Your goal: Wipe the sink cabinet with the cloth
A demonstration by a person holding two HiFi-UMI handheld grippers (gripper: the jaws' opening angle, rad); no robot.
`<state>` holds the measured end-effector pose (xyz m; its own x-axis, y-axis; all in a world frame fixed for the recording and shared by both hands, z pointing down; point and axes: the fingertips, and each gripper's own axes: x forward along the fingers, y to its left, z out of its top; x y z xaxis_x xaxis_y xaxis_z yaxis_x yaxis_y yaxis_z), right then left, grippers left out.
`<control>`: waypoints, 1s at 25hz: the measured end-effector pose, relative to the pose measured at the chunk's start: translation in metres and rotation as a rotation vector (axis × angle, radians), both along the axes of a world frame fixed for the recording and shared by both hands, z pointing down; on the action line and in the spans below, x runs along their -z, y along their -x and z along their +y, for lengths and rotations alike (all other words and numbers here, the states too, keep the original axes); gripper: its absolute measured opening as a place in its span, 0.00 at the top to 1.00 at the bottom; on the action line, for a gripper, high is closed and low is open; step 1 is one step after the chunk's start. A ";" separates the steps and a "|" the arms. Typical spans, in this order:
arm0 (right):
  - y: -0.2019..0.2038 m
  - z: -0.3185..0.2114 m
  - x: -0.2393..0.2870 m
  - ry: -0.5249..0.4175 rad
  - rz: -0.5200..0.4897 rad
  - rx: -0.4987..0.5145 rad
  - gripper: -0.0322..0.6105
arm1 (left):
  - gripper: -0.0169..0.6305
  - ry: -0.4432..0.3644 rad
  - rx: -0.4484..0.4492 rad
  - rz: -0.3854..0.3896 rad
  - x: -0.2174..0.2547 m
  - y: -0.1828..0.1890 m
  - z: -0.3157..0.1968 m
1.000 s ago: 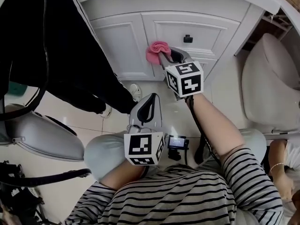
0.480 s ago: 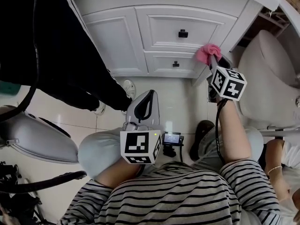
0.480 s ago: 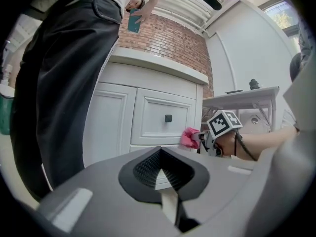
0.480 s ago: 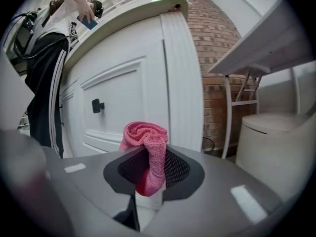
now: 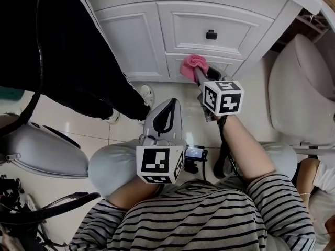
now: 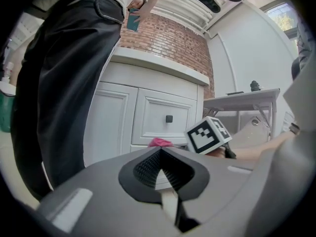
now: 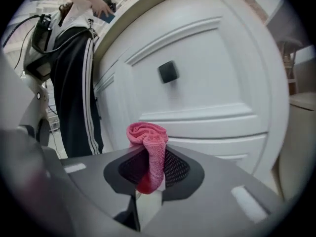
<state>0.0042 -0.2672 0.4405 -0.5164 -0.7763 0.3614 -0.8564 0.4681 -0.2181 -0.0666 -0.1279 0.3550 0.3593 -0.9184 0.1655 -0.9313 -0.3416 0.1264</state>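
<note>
Setting: bathroom; white panelled sink cabinet (image 5: 136, 41).
Right gripper (image 7: 150, 179): jaws clamped on bunched pink microfibre cloth (image 7: 148, 137), at lower drawer front (image 5: 226, 66).
Left gripper (image 6: 163, 177): jaws together, empty.
Method: firm overlapping strokes, skirting square black knob (image 5: 211, 34).

- Left gripper (image 5: 168, 109): smooth grey moulded shell with rounded edges. The jaw end carries a black teardrop-shaped recess, and the left gripper view shows its lining as finely ribbed.
- Right gripper (image 5: 198, 75): same grey shell and the same black recess, with a mesh-like texture.
- Left marker cube (image 5: 158, 164): white, with 1 black square-pattern marker on each visible face.
- Right marker cube (image 5: 223, 97): white, with the same style of black markers.
- Cable (image 5: 222, 135): thin and black, leaving the rear of the right gripper.
- Shirt (image 5: 209, 218): narrow horizontal black-and-white stripes, with short sleeves.
- Trousers (image 5: 110, 169): plain light grey.
</note>
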 end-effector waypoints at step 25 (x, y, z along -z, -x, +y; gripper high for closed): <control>-0.143 -0.009 -0.044 0.102 0.040 -0.395 0.83 | 0.98 0.022 0.014 0.018 -0.003 0.008 0.001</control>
<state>0.1475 -0.2763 0.4841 -0.1699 -0.8712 0.4606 -0.9746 0.0795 -0.2093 -0.0743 -0.1271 0.3578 0.3497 -0.9195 0.1796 -0.9334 -0.3256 0.1509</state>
